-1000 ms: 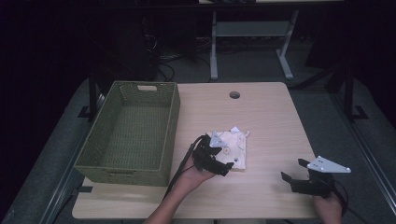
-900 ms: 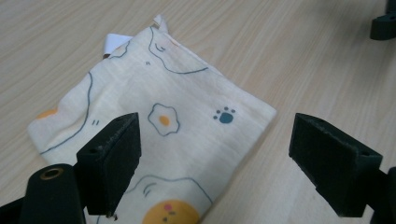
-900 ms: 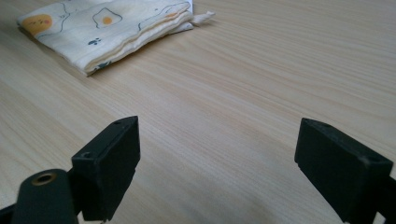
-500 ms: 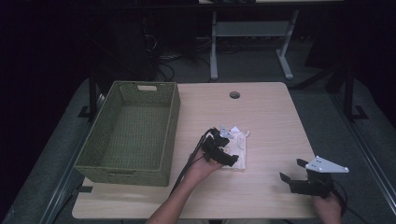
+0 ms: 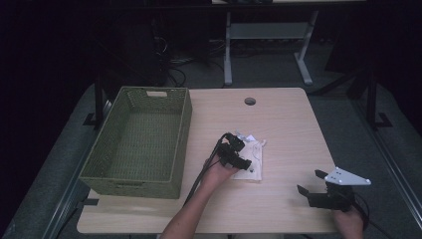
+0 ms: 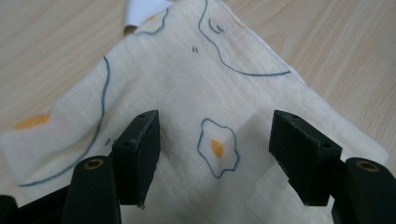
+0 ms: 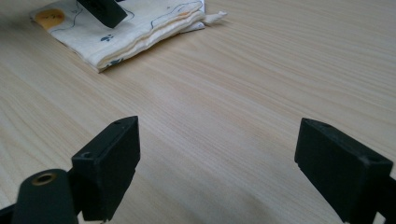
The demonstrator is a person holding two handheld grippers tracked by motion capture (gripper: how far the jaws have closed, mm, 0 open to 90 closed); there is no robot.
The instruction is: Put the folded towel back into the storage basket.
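- Green woven basket [image 5: 137, 144] sits empty along the tabletop's left edge.
- My left gripper [image 6: 215, 140], jaws apart, hovers over the folded cream egg-print cloth [image 6: 187, 107] mid-tabletop; I'd next lower and pinch.
- My right gripper [image 7: 233, 172] idles agape near the front-right corner.

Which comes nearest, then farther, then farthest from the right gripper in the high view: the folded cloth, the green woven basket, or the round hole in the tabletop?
1. Folded cloth: on the table, left of and beyond the right gripper.
2. Round hole: near the table's far edge.
3. Green woven basket: along the table's left side.
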